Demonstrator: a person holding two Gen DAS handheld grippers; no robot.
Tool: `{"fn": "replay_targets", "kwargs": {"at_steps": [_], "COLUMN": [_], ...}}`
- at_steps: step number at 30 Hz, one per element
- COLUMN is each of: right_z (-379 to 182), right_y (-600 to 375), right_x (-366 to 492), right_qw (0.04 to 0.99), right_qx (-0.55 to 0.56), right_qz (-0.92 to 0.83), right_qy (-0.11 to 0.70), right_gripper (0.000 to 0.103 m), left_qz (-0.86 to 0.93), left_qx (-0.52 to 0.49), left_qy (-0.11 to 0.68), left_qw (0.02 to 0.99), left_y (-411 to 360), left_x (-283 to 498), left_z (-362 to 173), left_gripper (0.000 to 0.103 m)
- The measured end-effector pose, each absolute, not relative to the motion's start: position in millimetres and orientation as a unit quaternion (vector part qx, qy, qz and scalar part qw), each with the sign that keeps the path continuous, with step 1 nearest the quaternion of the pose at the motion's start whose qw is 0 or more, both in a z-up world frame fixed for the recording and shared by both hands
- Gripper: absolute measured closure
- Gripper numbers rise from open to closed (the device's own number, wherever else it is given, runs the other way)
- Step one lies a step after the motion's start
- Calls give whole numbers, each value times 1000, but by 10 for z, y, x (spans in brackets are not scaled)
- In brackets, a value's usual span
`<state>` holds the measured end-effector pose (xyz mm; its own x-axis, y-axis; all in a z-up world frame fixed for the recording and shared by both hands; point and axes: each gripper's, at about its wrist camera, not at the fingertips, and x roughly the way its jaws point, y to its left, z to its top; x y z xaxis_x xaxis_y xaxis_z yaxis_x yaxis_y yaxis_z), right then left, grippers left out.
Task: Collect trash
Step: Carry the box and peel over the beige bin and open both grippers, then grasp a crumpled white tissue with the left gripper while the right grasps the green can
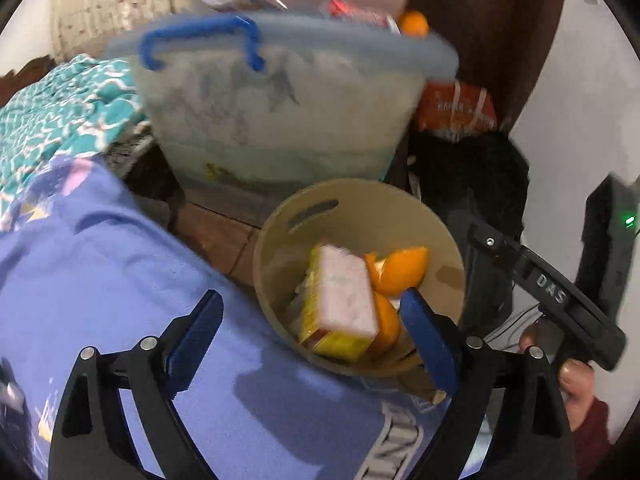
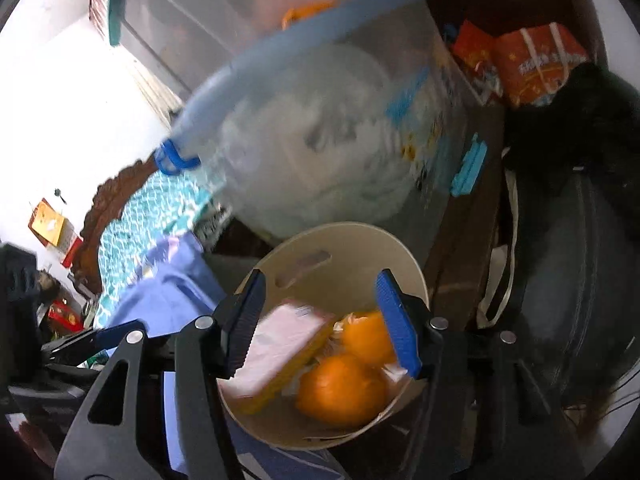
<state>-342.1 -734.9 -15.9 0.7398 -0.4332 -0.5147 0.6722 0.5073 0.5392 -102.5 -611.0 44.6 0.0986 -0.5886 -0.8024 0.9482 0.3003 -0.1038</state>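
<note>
My left gripper (image 1: 316, 336) hangs with its two blue-padded fingers spread wide and nothing between them; the left finger (image 1: 196, 332) hovers over the lavender bedsheet (image 1: 120, 280), while the right finger (image 1: 430, 340) lies against the near rim of the beige bin (image 1: 448, 240), though I cannot tell for sure whether it touches. My right gripper (image 2: 320, 326) is likewise released, its fingers apart and gripping nothing, poised straight over the mouth of the same bin (image 2: 416, 268), with the left pad (image 2: 244, 320) above the near-left rim and the right pad (image 2: 396, 324) above the right side. Inside the bin lies the collected trash: a pink-and-yellow carton (image 1: 340, 304) tilted on its side, seen from the right wrist as well (image 2: 280, 348), and just beside it orange peel pieces (image 1: 400, 270), which in the right view look like rounded orange halves (image 2: 344, 388) touching the carton. In the left view my right hand (image 1: 576, 384) shows holding the black handle of the other gripper just right of the bin. Behind the bin stands a large translucent storage tub (image 1: 280, 120) with a blue lid and blue clip handle (image 1: 200, 40), blurred. To its left lies a teal patterned blanket (image 1: 60, 112); to its right an orange-red packet (image 1: 456, 108) sits above a dark bag (image 1: 472, 168).
</note>
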Motion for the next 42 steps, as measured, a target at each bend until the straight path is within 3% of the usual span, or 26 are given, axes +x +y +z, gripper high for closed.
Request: {"fn": "replay_targets", "kwargs": {"at_steps": [10, 22, 26, 33, 37, 42], "right_z": [-69, 126, 320, 807, 629, 315], "right_y": [-6913, -5508, -4836, -4224, -4170, -4146], "right_x": [-2837, -1209, -504, 798, 1352, 1517], "right_qw": [875, 904, 919, 915, 881, 864], "right_qx": [388, 298, 225, 120, 145, 140], "right_qz": [-225, -55, 1, 70, 72, 59], "right_qy": [185, 301, 324, 378, 444, 479], "right_gripper": [44, 43, 26, 26, 26, 18], "left_qz": [-425, -216, -211, -232, -258, -278], "left_qx": [163, 86, 93, 51, 14, -1], "left_qy": [396, 399, 394, 421, 478, 516], "left_qw": [798, 887, 890, 876, 840, 810], "left_y": [-4110, -1953, -1863, -1782, -1883, -2096], "left_x": [-114, 931, 1128, 1841, 2480, 2901], "left_z": [602, 698, 661, 620, 512, 205], "left_gripper": [17, 15, 15, 15, 15, 15]}}
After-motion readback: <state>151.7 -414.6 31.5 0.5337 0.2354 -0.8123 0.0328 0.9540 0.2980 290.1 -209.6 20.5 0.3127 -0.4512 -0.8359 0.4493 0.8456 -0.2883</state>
